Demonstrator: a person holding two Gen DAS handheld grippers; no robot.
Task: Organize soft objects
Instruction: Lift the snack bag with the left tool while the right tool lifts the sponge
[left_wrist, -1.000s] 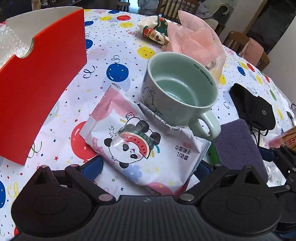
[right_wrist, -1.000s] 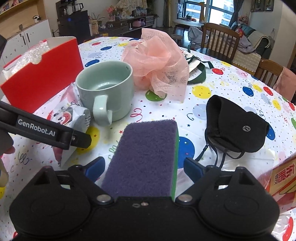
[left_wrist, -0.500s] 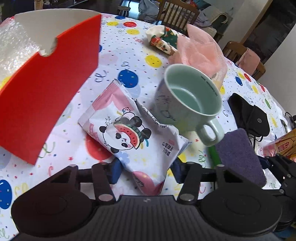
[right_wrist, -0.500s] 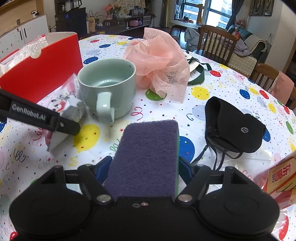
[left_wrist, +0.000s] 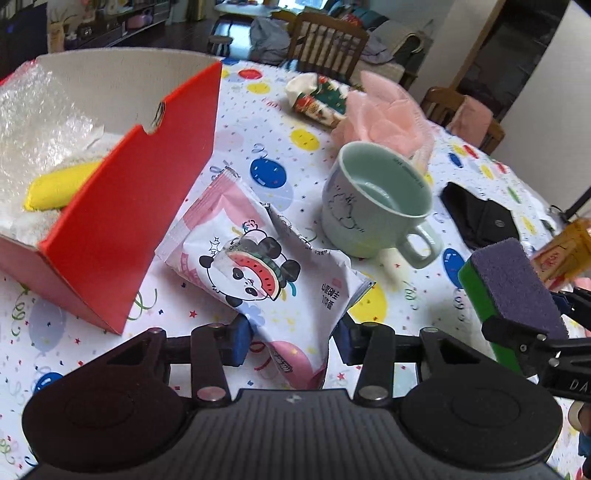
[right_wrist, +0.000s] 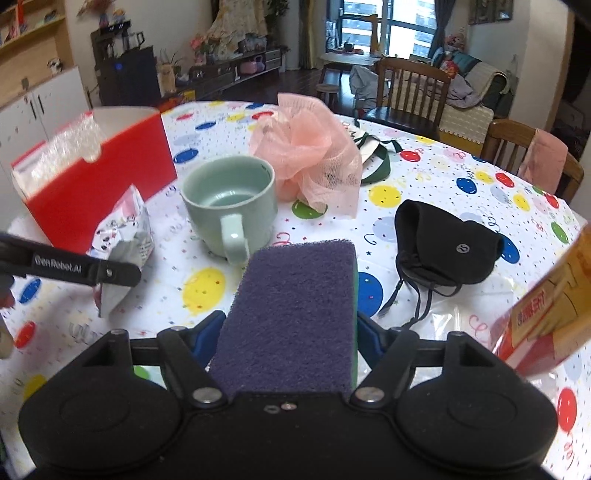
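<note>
Left tool (left_wrist: 291, 341) just narrowed onto panda wipes pack (left_wrist: 258, 273), right tool (right_wrist: 291, 338) clamping purple sponge (right_wrist: 291, 314); both probably bound for red box (left_wrist: 122, 221), upper left.

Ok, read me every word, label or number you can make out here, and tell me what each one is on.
"OPEN": peel tab on the wipes pack.
"GenRobot.AI": arm of the left gripper, seen from the right wrist.
"DA", cut off: arm of the right gripper, seen from the left wrist.
Chinese characters on the pack, beside the panda: too distorted to read.
Small print inside the mug rim: too small.
Red characters on the yellow box: blurred.
</note>
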